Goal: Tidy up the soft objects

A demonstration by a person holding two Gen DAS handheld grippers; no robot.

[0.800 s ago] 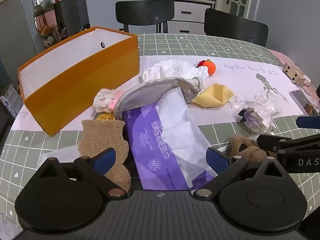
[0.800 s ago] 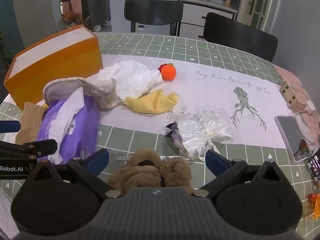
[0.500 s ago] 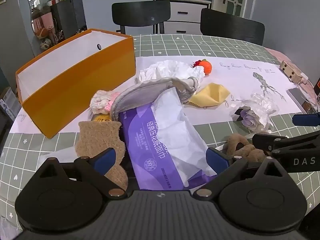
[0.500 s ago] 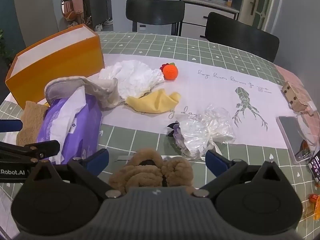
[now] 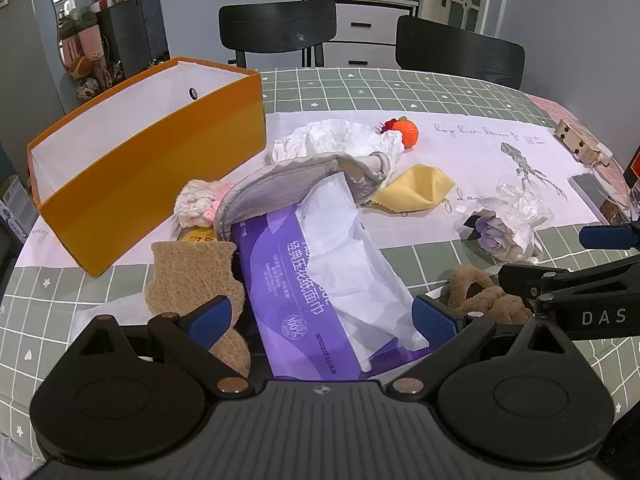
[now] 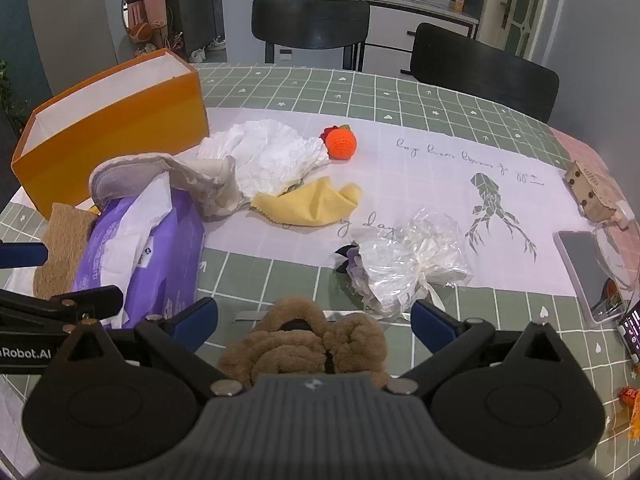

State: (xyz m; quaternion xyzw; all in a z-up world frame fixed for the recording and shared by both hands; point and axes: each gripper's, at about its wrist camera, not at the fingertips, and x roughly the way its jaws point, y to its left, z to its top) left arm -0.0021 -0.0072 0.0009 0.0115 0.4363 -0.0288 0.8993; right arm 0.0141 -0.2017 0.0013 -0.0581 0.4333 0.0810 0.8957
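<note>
The left gripper (image 5: 322, 316) is hovering with its jaws spread wide over the purple tissue pack (image 5: 304, 280), which is lying near the table's (image 6: 400, 92) front edge beside the orange box (image 5: 160, 164). The right gripper (image 6: 314, 326), jaws likewise apart, is straddling the brown plush toy (image 6: 304, 336), just short of the wrapped flower (image 6: 400, 268).

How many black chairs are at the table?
2. One chair stands at the far side, behind the middle of the table; the other chair is to its right. More may be out of view.
</note>
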